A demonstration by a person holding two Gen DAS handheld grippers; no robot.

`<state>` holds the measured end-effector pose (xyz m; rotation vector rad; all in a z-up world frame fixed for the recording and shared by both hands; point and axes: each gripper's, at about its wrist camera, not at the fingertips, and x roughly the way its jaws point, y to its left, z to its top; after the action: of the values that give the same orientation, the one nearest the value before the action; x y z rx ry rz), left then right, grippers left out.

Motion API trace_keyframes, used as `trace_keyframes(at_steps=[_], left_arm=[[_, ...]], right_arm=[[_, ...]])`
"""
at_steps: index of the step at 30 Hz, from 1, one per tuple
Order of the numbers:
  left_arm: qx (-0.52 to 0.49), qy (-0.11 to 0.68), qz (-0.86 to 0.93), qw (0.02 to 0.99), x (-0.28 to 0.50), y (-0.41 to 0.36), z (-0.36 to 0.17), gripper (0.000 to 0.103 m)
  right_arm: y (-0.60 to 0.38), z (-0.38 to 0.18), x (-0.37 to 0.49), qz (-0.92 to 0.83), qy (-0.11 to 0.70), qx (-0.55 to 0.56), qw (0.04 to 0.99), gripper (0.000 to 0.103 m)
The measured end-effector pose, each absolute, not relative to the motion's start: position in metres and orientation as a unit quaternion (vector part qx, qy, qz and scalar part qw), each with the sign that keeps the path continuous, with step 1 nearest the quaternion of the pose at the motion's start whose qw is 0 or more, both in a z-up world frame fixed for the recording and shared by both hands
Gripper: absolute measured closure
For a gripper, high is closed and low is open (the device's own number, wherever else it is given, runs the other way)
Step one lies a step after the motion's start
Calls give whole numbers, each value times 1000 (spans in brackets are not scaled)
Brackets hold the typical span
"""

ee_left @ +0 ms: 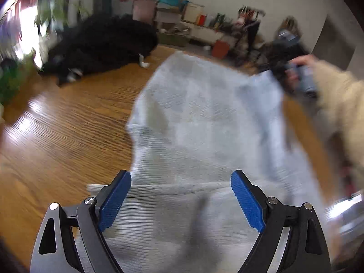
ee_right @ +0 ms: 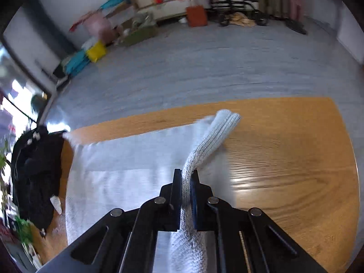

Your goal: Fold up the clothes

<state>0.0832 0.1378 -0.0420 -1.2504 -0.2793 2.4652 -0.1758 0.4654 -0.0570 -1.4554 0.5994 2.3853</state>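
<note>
My left gripper (ee_left: 180, 201) stands spread wide, its blue pads (ee_left: 115, 201) apart with nothing pinched; the pale knit garment (ee_left: 204, 122) lies under and ahead of them, spreading away over the wooden table (ee_left: 63, 118). Only this view shows my other hand: ahead and to the right, a cream sleeve (ee_left: 339, 95) and blurred fingers around the right gripper's handle at the garment's far right corner, where the cloth is lifted off the wood. Ahead to the left, a black heap of clothing (ee_left: 97, 45) sits on the table, well apart from my pads.

My right gripper (ee_right: 186, 182) is pressed together on a ribbed band of the same pale knit garment (ee_right: 127, 170). The band runs between the jaws and sticks out ahead of them as a doubled, rounded end (ee_right: 227, 118) raised above the table (ee_right: 295, 159). That pinch cannot be made out from the left view, where it is only a blur. To the left of these jaws the rest of the garment lies flat; to their right the wood is bare. Further left sits the black heap (ee_right: 38, 170). Beyond the table edge this view shows grey floor (ee_right: 204, 63) and clutter against the wall.
</note>
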Motion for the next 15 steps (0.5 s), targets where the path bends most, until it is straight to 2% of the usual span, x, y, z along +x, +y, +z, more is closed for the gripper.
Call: trace_keyframes(at_steps=[3,5,6,7,8,10,13,15], left_arm=[[-442,-120,870,181,74,129,-39,13],[-450,-111,873,151,66,123,-42,13],[-455,-106,874,135,62,121,-44,13],[-462,-111,870,132,57,118,-49,13],[-470,-117,865,130,53,115,-53,13],[-476,-122,860,138,50,116,-56,13],[-474,-121,859,151,48,120,-57,13],[-474,-124,857,157,52,119,-56,13]], right_arm=[[434,-63,-203,822,176,-525,135,95],[414,-77,-220,815,163,-540,135,88],[407,-84,-223,810,164,-546,133,73],[403,-92,-224,808,174,-550,122,47],[396,-95,-226,807,182,-551,108,42],[383,-100,-229,805,200,-553,82,44],[363,-75,-217,818,208,-536,32,44],[358,-52,-192,831,179,-527,16,44]])
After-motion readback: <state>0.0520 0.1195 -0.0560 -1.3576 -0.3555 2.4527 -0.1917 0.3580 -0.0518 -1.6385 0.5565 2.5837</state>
